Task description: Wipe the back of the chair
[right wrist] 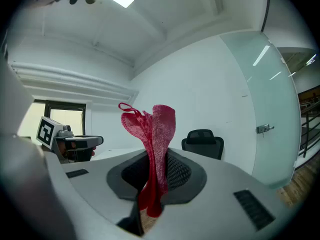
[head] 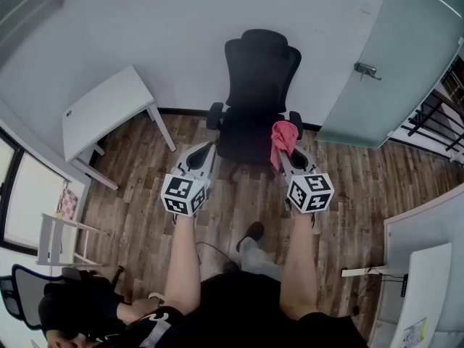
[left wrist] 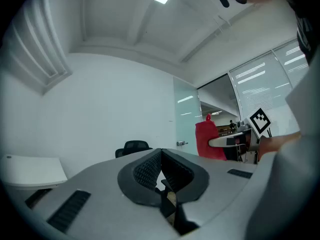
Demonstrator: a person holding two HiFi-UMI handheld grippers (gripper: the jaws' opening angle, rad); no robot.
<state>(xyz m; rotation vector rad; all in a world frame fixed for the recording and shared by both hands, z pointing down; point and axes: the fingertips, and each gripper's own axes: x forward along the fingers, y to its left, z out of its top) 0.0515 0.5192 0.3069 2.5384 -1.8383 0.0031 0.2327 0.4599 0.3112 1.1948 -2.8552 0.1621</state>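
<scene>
A black office chair stands against the white wall, its mesh back facing me; it also shows small in the left gripper view and the right gripper view. My right gripper is shut on a pink-red cloth, which sticks up between its jaws and hangs in front of the chair's right armrest. The left gripper is shut with nothing in it, held level with the chair's seat on the left side. Both grippers are short of the chair.
A white desk stands to the left of the chair. A frosted glass door with a handle is to the right. Another white desk is at the lower right, and a second black chair at the lower left. Wood floor lies between.
</scene>
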